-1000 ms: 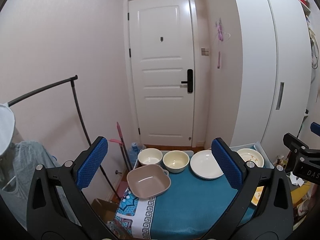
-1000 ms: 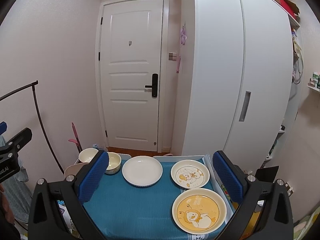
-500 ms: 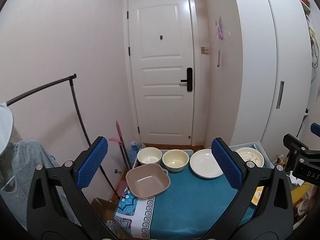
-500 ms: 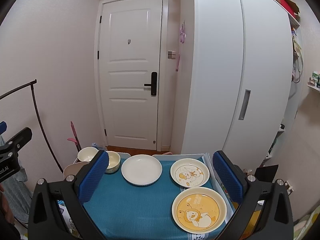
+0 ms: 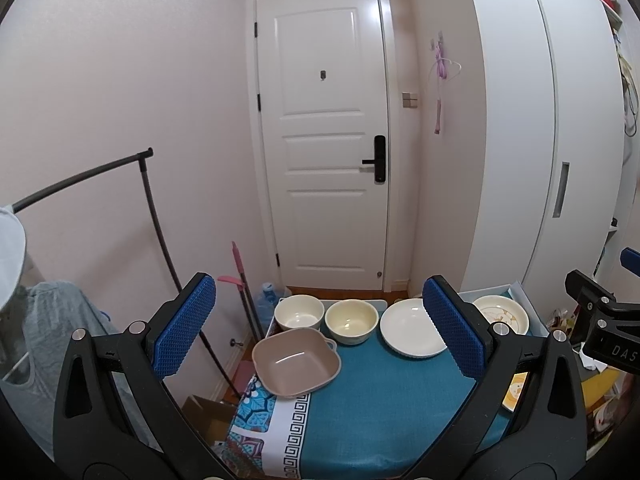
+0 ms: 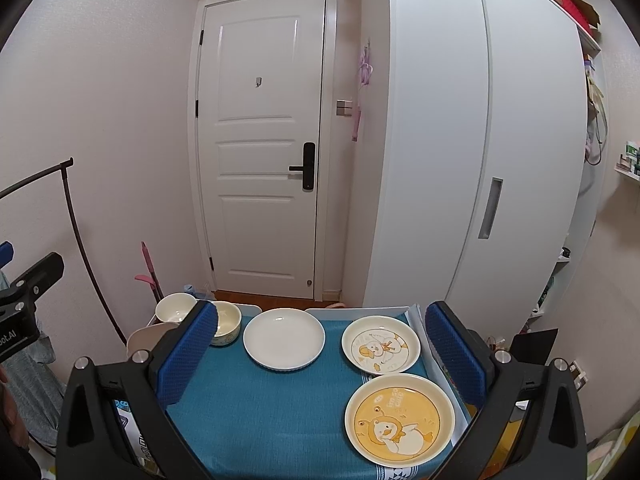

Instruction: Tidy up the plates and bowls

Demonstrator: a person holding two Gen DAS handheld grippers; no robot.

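Note:
On a small table with a teal cloth (image 5: 380, 408) stand a square beige bowl (image 5: 296, 362), a white bowl (image 5: 299, 312), a cream bowl (image 5: 351, 320), a plain white plate (image 5: 412, 332) and a duck-print plate (image 5: 502, 312). The right wrist view shows the plain plate (image 6: 284, 338), the white duck plate (image 6: 381, 344) and a yellow duck plate (image 6: 400, 418) nearest. My left gripper (image 5: 320, 336) is open and empty above the table's near left. My right gripper (image 6: 322, 354) is open and empty above the near right.
A white door (image 5: 324, 140) and a white wardrobe (image 6: 472, 140) stand behind the table. A black clothes rail (image 5: 152, 216) and a pink mop (image 5: 240, 272) are at the left. A cardboard box (image 5: 208, 416) sits on the floor by the table.
Both views have shifted very slightly; the dishes sit a touch higher in view. Nothing was taken hold of or moved.

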